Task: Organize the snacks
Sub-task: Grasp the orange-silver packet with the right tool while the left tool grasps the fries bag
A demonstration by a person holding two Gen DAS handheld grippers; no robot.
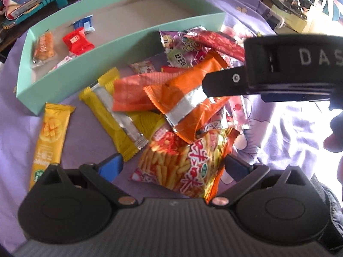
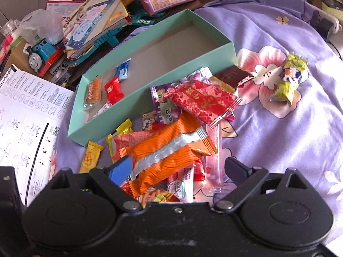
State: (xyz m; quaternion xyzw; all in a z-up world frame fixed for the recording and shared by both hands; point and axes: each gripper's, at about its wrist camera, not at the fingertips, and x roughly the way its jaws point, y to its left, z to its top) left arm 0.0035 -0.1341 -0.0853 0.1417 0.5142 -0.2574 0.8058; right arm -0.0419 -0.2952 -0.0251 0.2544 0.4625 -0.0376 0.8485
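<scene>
Both tongs hang over a heap of snack packets on a purple flowered bedsheet [image 2: 268,17], so the step in hand looks like picking the next packet to move into the mint-green box [image 2: 150,81]. The right tongs [image 2: 178,169] stand wide apart astride the orange packet [image 2: 165,154] with its silver seam, the pads not pressing on it; nothing is held. The left tongs [image 1: 173,167] are likewise spread wide and empty, poised above the fries packet [image 1: 182,165]. The next move probably calls for lowering onto one packet only and closing across its narrow width, since the wrappers overlap and a careless pinch could lift two. The box lies just beside the heap and is mostly bare: at one end it holds a red sachet [image 2: 113,90], an orange biscuit pack [image 2: 93,93], a blue-and-white sachet [image 2: 122,69] and a pale packet half hidden by the wall. A yellow mango bar [image 1: 50,137] and a yellow wafer pack [image 1: 115,115] lie at the heap's edge.
</scene>
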